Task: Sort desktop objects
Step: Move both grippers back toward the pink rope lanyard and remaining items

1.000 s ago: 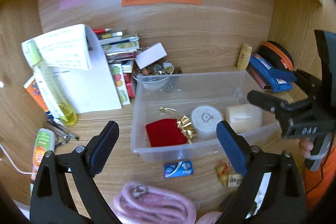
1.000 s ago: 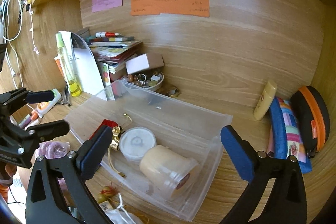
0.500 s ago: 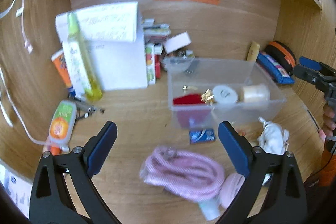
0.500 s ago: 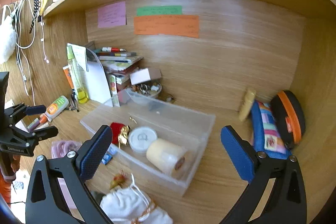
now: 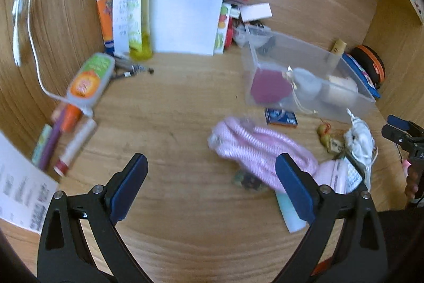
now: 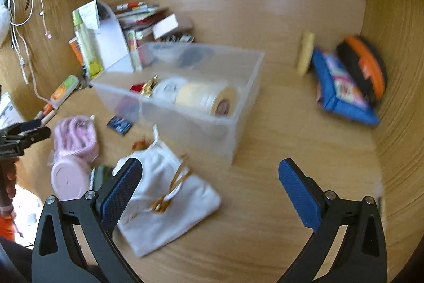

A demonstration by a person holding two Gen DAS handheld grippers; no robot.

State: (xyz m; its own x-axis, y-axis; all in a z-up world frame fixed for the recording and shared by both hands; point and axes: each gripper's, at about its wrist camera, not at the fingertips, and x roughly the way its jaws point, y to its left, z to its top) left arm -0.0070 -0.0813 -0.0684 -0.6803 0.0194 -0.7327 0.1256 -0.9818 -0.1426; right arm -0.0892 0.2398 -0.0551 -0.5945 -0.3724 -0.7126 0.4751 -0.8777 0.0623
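Observation:
A clear plastic bin (image 6: 239,86) (image 5: 352,94) stands mid-desk and holds a red pouch (image 6: 136,87), a white round tub (image 6: 169,86) and a cream tape roll (image 6: 209,98). In front of it lie a white drawstring pouch (image 6: 164,200) (image 5: 359,139), a pink coiled rope (image 5: 259,147) (image 6: 74,134), a pink lid (image 6: 67,177) and a small blue packet (image 5: 281,116) (image 6: 119,124). My left gripper (image 5: 212,182) is open and empty above bare desk, left of the rope. My right gripper (image 6: 209,184) is open and empty, its left finger over the white pouch.
A white stand with papers (image 5: 182,17), a yellow spray bottle (image 5: 137,7) and books stand at the back left. An orange-green tube (image 5: 88,78) and pens (image 5: 66,139) lie at the left. A blue pencil case (image 6: 341,89) and orange-black case (image 6: 365,65) lean at the right wall.
Both grippers have pulled back from the bin and tilted down toward the desk. The left view has swung left. The white pouch now lies under the right gripper's left finger.

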